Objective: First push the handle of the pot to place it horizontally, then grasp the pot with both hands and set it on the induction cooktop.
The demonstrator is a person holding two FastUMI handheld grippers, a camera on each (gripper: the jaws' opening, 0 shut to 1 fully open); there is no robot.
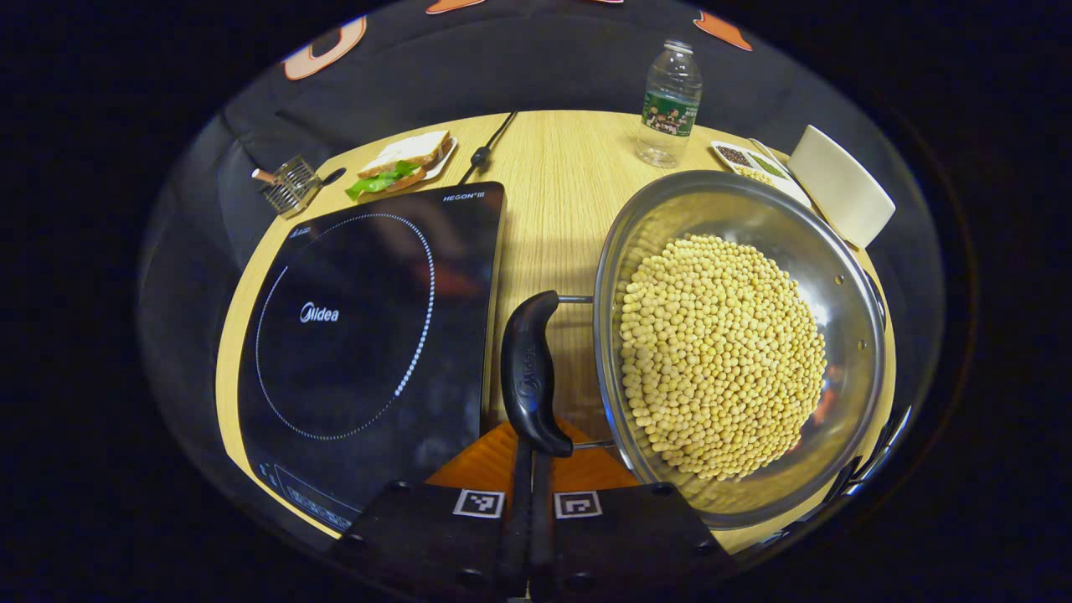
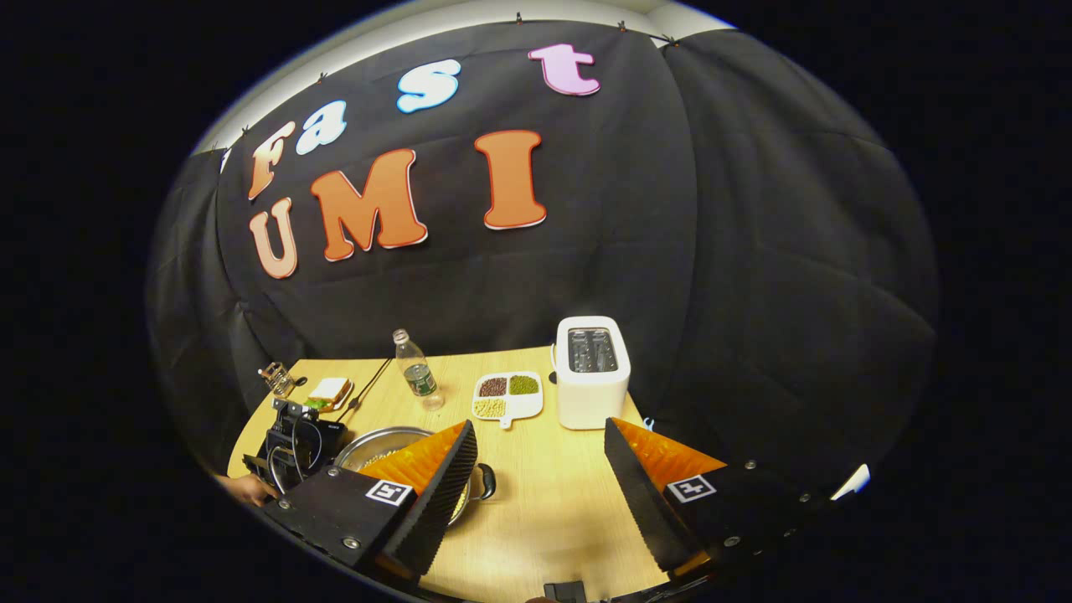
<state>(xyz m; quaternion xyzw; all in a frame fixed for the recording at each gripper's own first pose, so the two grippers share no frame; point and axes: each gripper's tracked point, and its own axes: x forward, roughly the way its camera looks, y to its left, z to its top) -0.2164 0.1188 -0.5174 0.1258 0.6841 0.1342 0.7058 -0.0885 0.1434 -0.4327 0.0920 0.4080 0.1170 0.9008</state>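
In the left gripper view, the left tool (image 1: 528,502) has its two fingers pressed together at the bottom, clenched with no gap between them. Whether they pinch anything cannot be told. Just ahead of their tips lies the black pot handle (image 1: 530,373), running away from the tool and joined by thin metal rods to the pot (image 1: 737,343) on its right. The pot is a wide steel pan heaped with pale yellow beans (image 1: 720,356), and it rests on the wooden tabletop (image 1: 557,184). To the left of the handle, close beside it, sits the black induction cooktop (image 1: 368,335), with nothing on its ringed glass surface. Farther off, past the cooktop, a sandwich with green leaves (image 1: 402,163) lies on a small plate, and a small wire basket (image 1: 289,184) stands at the tabletop's far left edge. Beyond the pot stand a clear water bottle (image 1: 668,105), a divided dish of seeds (image 1: 749,161) and a white toaster (image 1: 840,184).

In the right gripper view, the right tool (image 2: 540,486) is released, fingers spread wide over bare tabletop and grasping nothing. Behind its left finger the pot's rim (image 2: 377,440) shows, with a short side handle (image 2: 486,482) poking out near that finger. Farther left is the other tool's body (image 2: 293,448), with a hand (image 2: 247,488) at its base. Farther ahead sit the seed dish, bottle and toaster, with the sandwich far left.
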